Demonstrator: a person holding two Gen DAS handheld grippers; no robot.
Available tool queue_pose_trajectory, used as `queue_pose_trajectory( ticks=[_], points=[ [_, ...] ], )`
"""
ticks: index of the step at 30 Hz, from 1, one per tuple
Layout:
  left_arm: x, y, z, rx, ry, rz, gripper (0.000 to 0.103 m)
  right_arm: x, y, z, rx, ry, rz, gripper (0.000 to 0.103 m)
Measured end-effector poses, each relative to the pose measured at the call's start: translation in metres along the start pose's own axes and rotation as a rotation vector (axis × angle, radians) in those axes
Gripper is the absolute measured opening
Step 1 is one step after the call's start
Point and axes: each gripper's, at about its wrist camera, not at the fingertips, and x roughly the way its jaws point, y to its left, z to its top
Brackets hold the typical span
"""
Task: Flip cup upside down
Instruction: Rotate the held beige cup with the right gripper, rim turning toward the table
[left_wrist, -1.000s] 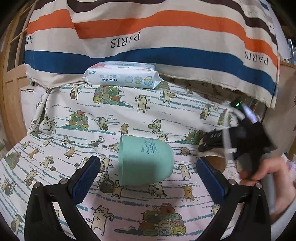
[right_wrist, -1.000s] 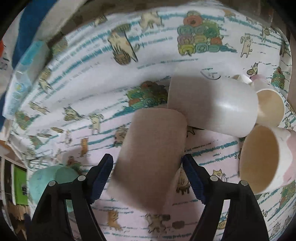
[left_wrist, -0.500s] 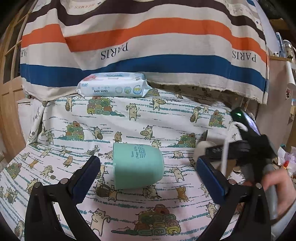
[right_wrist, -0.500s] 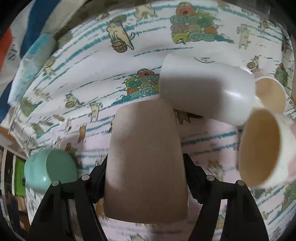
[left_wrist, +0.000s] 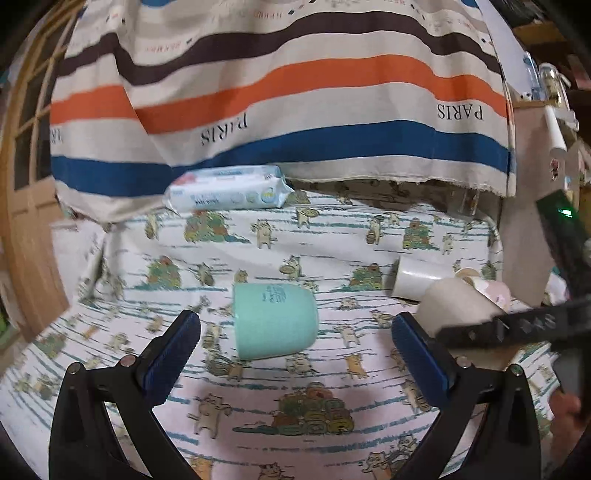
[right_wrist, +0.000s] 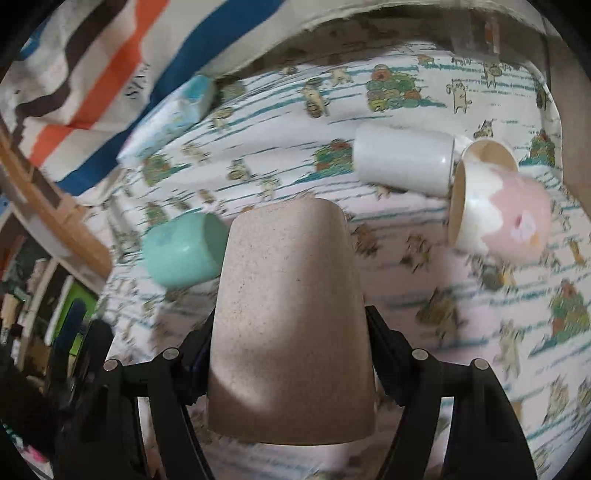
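My right gripper (right_wrist: 291, 354) is shut on a speckled beige cup (right_wrist: 291, 314) and holds it lifted off the cloth, its closed base pointing away from the camera. The beige cup also shows in the left wrist view (left_wrist: 454, 306), held by the right gripper's black fingers (left_wrist: 517, 326). A mint green cup (left_wrist: 275, 319) lies on its side on the cat-print cloth, between and just beyond the fingers of my open left gripper (left_wrist: 295, 354). It also shows at the left of the right wrist view (right_wrist: 183, 251).
A white cup (right_wrist: 402, 162) and a pink-and-cream cup (right_wrist: 498, 218) lie on their sides at the right. A pack of baby wipes (left_wrist: 225, 192) rests at the back against a striped hanging cloth (left_wrist: 280, 92). A wooden frame (left_wrist: 26, 221) stands at the left.
My right gripper closed on the beige cup and lifted it off the cloth. My left gripper drew back and tilted up, staying open in front of the mint cup.
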Motion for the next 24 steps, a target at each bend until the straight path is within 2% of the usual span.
queue_pose_trajectory(
  ticks=[2,6,10,12,15,17,19,24],
  points=[
    [-0.004,-0.001,0.0,0.008,-0.001,-0.004,0.103,0.003,0.0,-0.012,0.025,0.024,0.039,0.073],
    [-0.008,0.001,-0.002,0.002,0.006,-0.002,0.103,0.009,0.0,-0.028,0.029,0.019,0.016,0.073],
    [-0.01,0.001,-0.006,0.024,0.014,0.015,0.103,0.023,-0.007,-0.036,0.076,0.06,0.059,0.073],
    [-0.009,0.0,-0.008,0.024,0.025,-0.002,0.103,0.026,-0.006,-0.038,0.065,0.058,0.052,0.073],
    [-0.005,-0.003,-0.008,0.02,0.044,-0.026,0.103,0.025,0.002,-0.039,0.009,0.027,0.037,0.074],
    [-0.001,-0.004,-0.007,0.006,0.054,-0.024,0.103,0.016,0.005,-0.04,-0.02,-0.007,0.065,0.08],
    [0.0,-0.002,-0.005,-0.021,0.057,-0.045,0.103,0.004,0.004,-0.039,-0.049,-0.062,0.034,0.086],
    [-0.002,-0.008,-0.002,-0.007,0.045,-0.033,0.103,-0.02,-0.011,-0.034,-0.058,-0.161,0.024,0.086]
  ],
)
